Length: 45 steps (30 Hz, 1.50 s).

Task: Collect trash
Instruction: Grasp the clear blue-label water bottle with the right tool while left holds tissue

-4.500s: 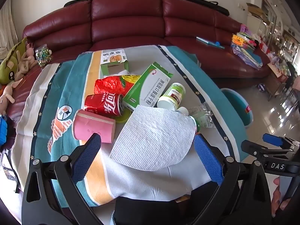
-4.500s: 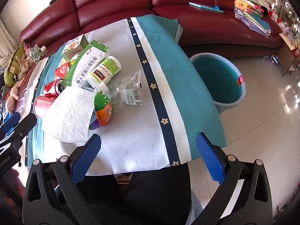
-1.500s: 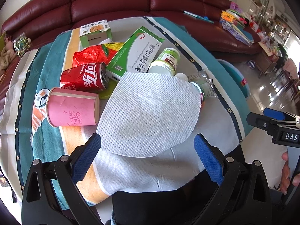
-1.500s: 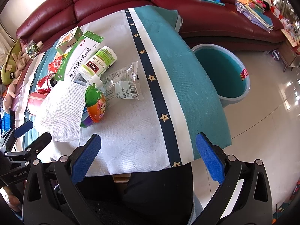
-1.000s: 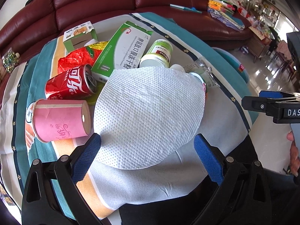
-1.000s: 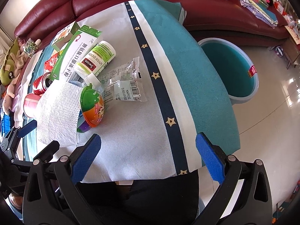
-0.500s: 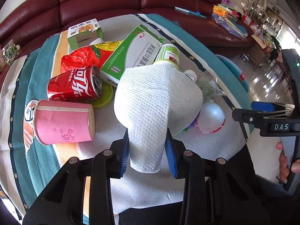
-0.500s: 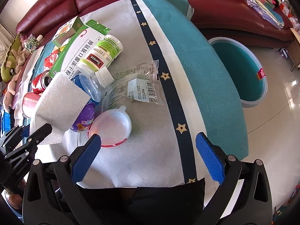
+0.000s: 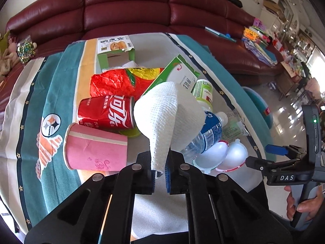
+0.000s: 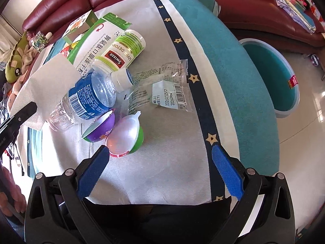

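Observation:
My left gripper [image 9: 160, 172] is shut on a white paper towel [image 9: 168, 118] and holds it lifted above the table; the towel also shows in the right wrist view [image 10: 46, 81]. Under it lie a clear water bottle [image 9: 205, 134], a red cola can [image 9: 105, 111], a pink paper cup [image 9: 95, 148] and plastic egg halves [image 9: 223, 154]. My right gripper [image 10: 160, 174] is open and empty above the table's near edge, just in front of the egg halves [image 10: 124, 138]. A teal trash bin [image 10: 272, 75] stands on the floor to the right.
A green-white medicine box [image 9: 178, 75], a supplement bottle [image 10: 121, 50], a red snack bag [image 9: 117, 81], a small green carton [image 9: 115, 48] and a clear wrapper [image 10: 162, 89] lie on the cloth-covered table [image 10: 223, 57]. A red sofa [image 9: 121, 10] stands behind.
My left gripper closed on the paper towel and raised it, uncovering the water bottle and egg halves. My right gripper moved closer over the table and stayed open.

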Motion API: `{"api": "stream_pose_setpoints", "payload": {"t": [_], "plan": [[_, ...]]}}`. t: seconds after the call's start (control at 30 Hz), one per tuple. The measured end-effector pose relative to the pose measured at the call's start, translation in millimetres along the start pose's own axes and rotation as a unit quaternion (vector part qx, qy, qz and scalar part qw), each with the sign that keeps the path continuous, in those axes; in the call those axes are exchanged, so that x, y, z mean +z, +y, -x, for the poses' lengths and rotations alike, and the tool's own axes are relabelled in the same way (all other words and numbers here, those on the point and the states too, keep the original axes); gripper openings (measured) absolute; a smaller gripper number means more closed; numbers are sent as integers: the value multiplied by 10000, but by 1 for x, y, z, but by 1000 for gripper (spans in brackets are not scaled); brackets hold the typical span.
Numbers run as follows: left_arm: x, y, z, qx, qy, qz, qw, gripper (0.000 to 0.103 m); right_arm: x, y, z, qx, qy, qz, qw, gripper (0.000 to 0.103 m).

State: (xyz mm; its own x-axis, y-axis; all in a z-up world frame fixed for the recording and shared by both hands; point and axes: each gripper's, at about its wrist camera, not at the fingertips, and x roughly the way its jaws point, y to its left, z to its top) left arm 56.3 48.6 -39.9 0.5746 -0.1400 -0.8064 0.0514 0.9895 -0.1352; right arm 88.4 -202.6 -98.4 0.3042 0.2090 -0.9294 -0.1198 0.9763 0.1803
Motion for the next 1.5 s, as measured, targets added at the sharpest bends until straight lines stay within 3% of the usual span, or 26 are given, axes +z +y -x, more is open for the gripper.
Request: {"api": "stream_pose_setpoints", "payload": {"t": [0.4, 0.53, 0.7, 1.1, 1.23, 1.33, 1.5], "plan": [[19, 2, -2, 223, -306, -205, 9991, 7, 33, 20, 9, 220, -193, 156, 9995, 97], [28, 11, -8, 55, -334, -97, 9994, 7, 51, 33, 5, 606, -138, 10, 9981, 97], [33, 32, -11, -126, -329, 120, 9993, 7, 60, 63, -10, 1147, 168, 2, 9933, 97], [25, 51, -21, -353, -171, 32, 9992, 7, 69, 80, -64, 1525, 973, -942, 9790, 95], [24, 52, -21, -360, -183, -26, 9992, 7, 71, 83, -68, 1594, 912, -1036, 9775, 93], [22, 51, -20, -422, -171, -4, 9990, 7, 72, 83, -63, 1647, 699, -1006, 9787, 83], [22, 47, -20, -414, -173, -31, 9990, 7, 67, 83, -58, 1569, 635, -886, 9816, 83]]}}
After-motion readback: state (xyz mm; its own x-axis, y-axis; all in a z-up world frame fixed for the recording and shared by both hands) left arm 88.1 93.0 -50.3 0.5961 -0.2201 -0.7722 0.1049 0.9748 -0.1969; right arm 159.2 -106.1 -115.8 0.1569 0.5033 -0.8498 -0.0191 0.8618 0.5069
